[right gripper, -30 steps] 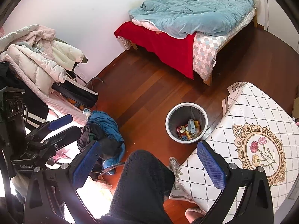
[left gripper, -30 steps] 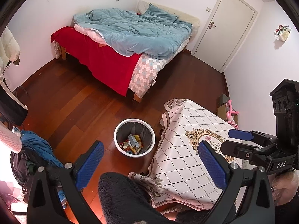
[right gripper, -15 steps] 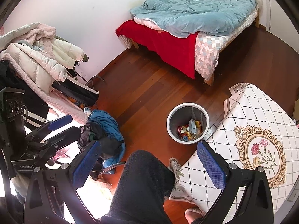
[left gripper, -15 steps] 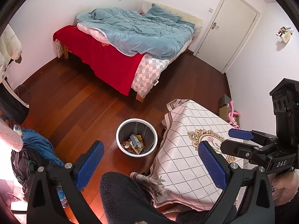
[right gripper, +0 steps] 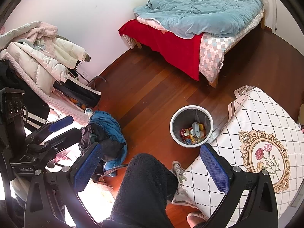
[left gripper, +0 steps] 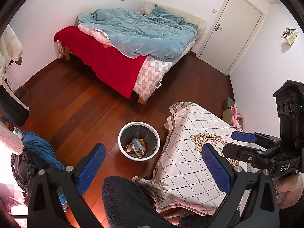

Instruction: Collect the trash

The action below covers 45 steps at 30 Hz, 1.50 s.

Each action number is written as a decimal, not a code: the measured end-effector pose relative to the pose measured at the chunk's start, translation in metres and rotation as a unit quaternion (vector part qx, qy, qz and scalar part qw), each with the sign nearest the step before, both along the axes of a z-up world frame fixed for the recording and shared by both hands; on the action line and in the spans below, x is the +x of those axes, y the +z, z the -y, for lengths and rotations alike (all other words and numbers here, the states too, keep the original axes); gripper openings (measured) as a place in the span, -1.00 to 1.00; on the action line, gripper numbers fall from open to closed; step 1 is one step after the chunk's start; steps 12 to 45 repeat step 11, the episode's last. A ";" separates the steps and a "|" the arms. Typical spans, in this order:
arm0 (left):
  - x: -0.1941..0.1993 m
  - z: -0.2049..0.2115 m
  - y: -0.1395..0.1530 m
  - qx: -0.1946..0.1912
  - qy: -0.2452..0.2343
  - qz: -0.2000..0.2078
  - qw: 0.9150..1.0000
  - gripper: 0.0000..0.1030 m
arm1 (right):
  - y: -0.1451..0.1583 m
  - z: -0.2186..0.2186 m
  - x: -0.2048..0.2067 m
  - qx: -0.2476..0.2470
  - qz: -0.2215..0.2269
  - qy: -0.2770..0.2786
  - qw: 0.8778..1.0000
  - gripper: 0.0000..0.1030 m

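Trash could be missed if the round white wastebasket with wrappers is approached blindly, since both the left gripper and right gripper are held wide and empty.

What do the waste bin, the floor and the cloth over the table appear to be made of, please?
The waste bin looks like smooth white plastic, with a thin translucent grey liner bag inside that creases and shines. The floor appears to be reddish-brown wooden planks with a glossy varnish; seams and reflections show. The table cloth seems a soft printed fabric, draping in folds at its edges, though coated vinyl cannot be ruled out.
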<state>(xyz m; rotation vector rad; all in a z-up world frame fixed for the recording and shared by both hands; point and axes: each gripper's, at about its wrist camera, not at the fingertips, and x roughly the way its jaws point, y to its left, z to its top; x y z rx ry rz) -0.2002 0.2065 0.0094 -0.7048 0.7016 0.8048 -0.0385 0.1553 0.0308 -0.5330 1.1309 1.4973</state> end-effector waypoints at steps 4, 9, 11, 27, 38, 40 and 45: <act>0.000 -0.001 0.000 -0.001 -0.001 0.001 1.000 1.00 | 0.000 -0.001 0.000 0.000 0.000 0.000 1.000 1.00; 0.000 -0.001 0.003 -0.001 0.001 0.005 1.000 1.00 | 0.000 0.000 -0.001 -0.002 0.000 0.003 1.000 1.00; -0.001 -0.001 0.004 -0.003 0.001 0.006 1.000 1.00 | 0.000 0.000 -0.001 -0.002 0.000 0.003 1.000 1.00; -0.001 -0.001 0.004 -0.003 0.001 0.006 1.000 1.00 | 0.000 0.000 -0.001 -0.002 0.000 0.003 1.000 1.00; -0.001 -0.001 0.004 -0.003 0.001 0.006 1.000 1.00 | 0.000 0.000 -0.001 -0.002 0.000 0.003 1.000 1.00; -0.001 -0.001 0.004 -0.003 0.001 0.006 1.000 1.00 | 0.000 0.000 -0.001 -0.002 0.000 0.003 1.000 1.00; -0.001 -0.001 0.004 -0.003 0.001 0.006 1.000 1.00 | 0.000 0.000 -0.001 -0.002 0.000 0.003 1.000 1.00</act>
